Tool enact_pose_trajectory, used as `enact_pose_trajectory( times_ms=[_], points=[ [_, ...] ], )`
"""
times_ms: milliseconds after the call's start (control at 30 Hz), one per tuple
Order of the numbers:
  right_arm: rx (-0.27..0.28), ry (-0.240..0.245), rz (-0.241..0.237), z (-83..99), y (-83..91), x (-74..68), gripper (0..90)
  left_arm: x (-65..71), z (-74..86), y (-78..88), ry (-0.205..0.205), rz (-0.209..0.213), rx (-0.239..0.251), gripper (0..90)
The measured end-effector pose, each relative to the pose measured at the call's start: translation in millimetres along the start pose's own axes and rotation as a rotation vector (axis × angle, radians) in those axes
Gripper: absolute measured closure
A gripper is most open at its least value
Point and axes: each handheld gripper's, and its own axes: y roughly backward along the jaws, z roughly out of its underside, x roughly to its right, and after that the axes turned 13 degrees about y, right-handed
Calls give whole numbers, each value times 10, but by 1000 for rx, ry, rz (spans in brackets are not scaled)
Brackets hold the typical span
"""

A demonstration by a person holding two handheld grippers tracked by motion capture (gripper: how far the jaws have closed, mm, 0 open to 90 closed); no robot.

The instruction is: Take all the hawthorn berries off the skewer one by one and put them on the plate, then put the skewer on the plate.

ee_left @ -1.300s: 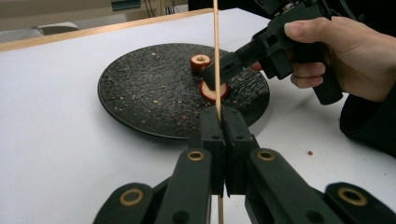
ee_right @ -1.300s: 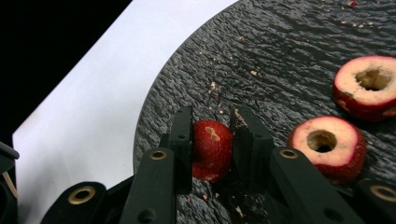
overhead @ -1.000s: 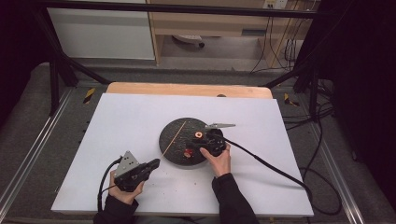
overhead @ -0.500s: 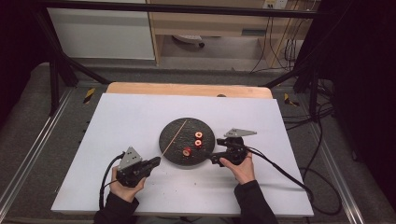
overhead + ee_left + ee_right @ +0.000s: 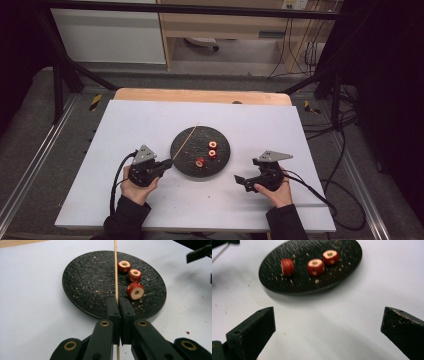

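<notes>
The left gripper (image 5: 117,302) is clamping a thin wooden skewer (image 5: 115,270) over the round black plate's (image 5: 220,167) left rim. The right gripper (image 5: 245,181), jaws just opened wide with nothing between them, is hovering near the white tabletop's (image 5: 140,120) front edge.

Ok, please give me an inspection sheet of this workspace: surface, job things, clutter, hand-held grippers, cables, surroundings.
Surface: white table, wooden strip along its far edge.
Job's things: dark round plate with three red fruit pieces; thin wooden skewer reaching over the plate.
Clutter: crumbs on the plate and on the table near it.
Grippers: left hand-held gripper shut on the skewer; right hand-held gripper open, its jaws just opened, nothing between them.
Cables: one trails from each gripper; more cables beyond the table.
Surroundings: dark frame, wooden furniture behind.
</notes>
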Motion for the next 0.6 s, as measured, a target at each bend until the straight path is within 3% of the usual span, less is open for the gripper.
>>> enact_pose_trajectory(
  times_ms=[133, 300, 600],
  points=[
    [-6, 17, 10, 113, 82, 20, 6, 38, -88, -73, -2, -7, -18, 882],
    [-12, -2, 5, 208, 150, 54, 7, 94, -186, -196, -8, -14, -47, 882],
    [2, -7, -1, 324, 245, 80, 8, 173, -282, -458, -12, -67, -103, 882]
  ],
)
